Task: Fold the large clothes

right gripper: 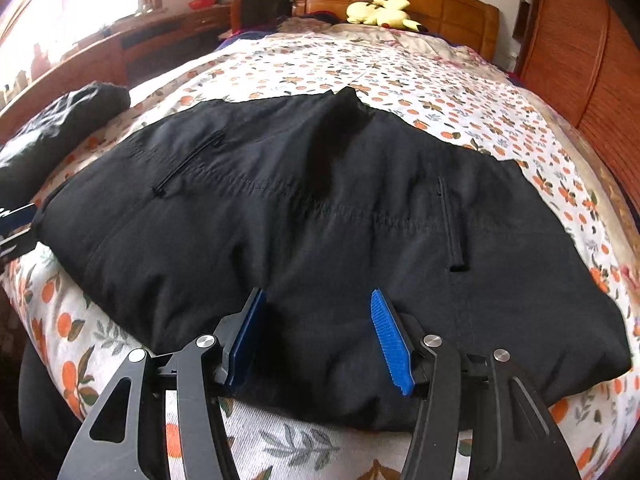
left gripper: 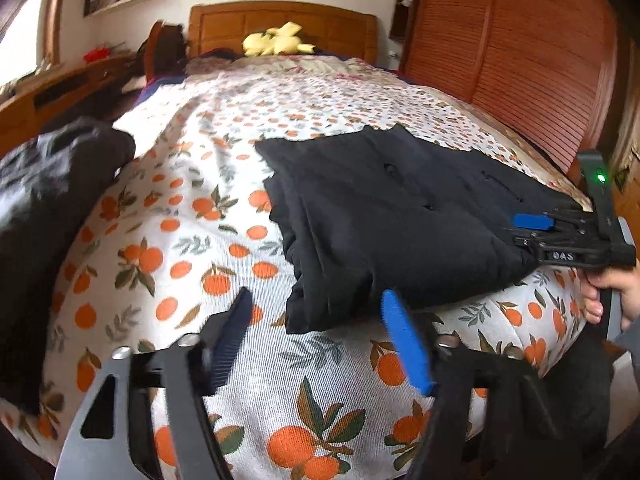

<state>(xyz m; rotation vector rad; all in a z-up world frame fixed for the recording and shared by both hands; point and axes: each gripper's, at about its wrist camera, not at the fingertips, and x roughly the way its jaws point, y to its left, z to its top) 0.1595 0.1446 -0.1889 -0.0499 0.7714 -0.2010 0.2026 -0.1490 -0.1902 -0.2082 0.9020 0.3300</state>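
A folded black garment (left gripper: 392, 216) with zip pockets lies on the orange-print bedspread (left gripper: 192, 240); it fills the middle of the right wrist view (right gripper: 320, 220). My left gripper (left gripper: 316, 300) is open, just in front of the garment's near left corner, its right fingertip at the cloth edge. My right gripper (right gripper: 318, 298) is open over the garment's near edge, with cloth between the pads but not pinched. It also shows in the left wrist view (left gripper: 536, 222) on the garment's right side, held by a hand.
A second dark garment (left gripper: 48, 208) lies bunched at the bed's left edge, also in the right wrist view (right gripper: 64, 116). A yellow plush toy (right gripper: 380, 12) sits by the wooden headboard (left gripper: 280, 24). A louvred wooden wardrobe (left gripper: 520, 60) stands on the right.
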